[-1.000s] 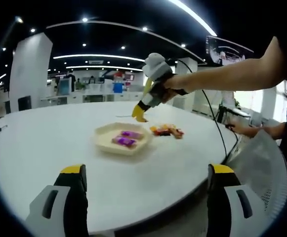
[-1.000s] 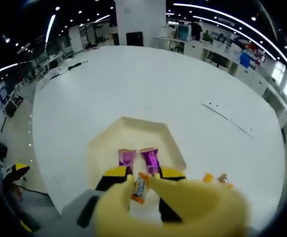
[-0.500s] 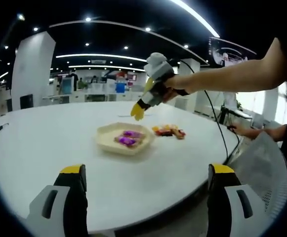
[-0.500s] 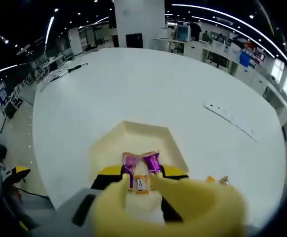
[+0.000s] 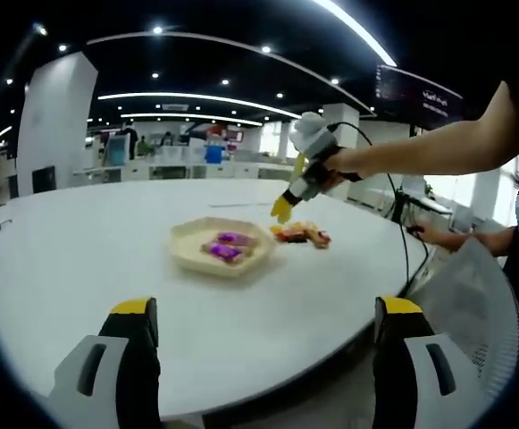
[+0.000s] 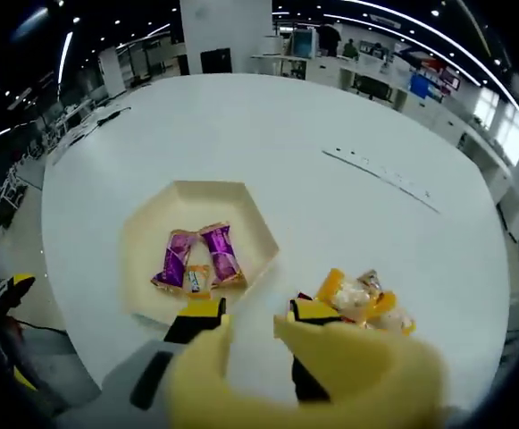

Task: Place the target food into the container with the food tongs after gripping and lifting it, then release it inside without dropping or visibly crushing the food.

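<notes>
1. The small orange-wrapped candy (image 6: 196,280) I carried in the yellow food tongs (image 6: 304,380) a second ago now lies in the cream container (image 6: 147,232), touching the two purple-wrapped candies (image 6: 202,255).
2. My right jaws grip the tongs, whose tips are parted and empty.
3. I have swung right, above the pile of snacks (image 6: 364,299) on the tabletop (image 6: 286,152); next pick looks ready.
4. My left jaws (image 5: 259,357) stand wide, idle.

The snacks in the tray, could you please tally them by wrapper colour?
Purple-wrapped snacks: 2
Orange-wrapped snack: 1
Total in the tray: 3
</notes>
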`<state>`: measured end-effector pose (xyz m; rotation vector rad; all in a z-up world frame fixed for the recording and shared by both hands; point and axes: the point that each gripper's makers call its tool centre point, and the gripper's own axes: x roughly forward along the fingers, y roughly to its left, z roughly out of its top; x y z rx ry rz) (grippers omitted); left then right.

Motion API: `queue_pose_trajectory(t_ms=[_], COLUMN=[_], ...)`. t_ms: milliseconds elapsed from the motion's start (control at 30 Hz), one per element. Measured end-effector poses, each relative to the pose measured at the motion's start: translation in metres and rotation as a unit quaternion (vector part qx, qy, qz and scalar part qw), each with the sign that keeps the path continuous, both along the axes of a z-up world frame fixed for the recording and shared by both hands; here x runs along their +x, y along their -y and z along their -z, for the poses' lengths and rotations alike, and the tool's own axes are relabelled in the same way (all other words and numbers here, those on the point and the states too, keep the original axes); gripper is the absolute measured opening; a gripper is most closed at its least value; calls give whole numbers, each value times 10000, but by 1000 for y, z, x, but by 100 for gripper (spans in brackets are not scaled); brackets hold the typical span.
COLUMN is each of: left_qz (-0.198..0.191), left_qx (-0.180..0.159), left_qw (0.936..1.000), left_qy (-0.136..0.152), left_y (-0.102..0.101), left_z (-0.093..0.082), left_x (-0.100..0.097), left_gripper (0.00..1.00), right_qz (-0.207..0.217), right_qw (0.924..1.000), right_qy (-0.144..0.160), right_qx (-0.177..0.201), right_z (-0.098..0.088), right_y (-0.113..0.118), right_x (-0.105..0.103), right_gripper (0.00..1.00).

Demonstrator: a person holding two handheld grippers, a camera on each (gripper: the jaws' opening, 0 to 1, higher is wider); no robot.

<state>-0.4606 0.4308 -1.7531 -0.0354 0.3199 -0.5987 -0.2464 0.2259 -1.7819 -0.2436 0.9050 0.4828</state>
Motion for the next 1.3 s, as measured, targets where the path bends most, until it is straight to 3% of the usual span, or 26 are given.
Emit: queue_pose_trajectory(t_ms=[233,467,867,1300], left_qz=[-11,18,55,61], left_qx=[40,91,118,113], left_qw=[10000,10000,9999,9999], left_qy=[-28,-2,-50,-68], left_y=[0,0,2,2], left_z=[1,1,3,3], left_x=[-1,-2,-1,-1], left_gripper=[96,95,94,94], right_qz=[375,615,1178,1296], right_qw=[9992,9978,9923,9909], right_qy=[-109,-167,-351,-265], right_qx=[-62,-160,-132,-263], right_z=[12,26,49,45], right_y=[42,67,94,105], right_x=[-6,-8,-2,0], right_gripper=[28,28,28,28])
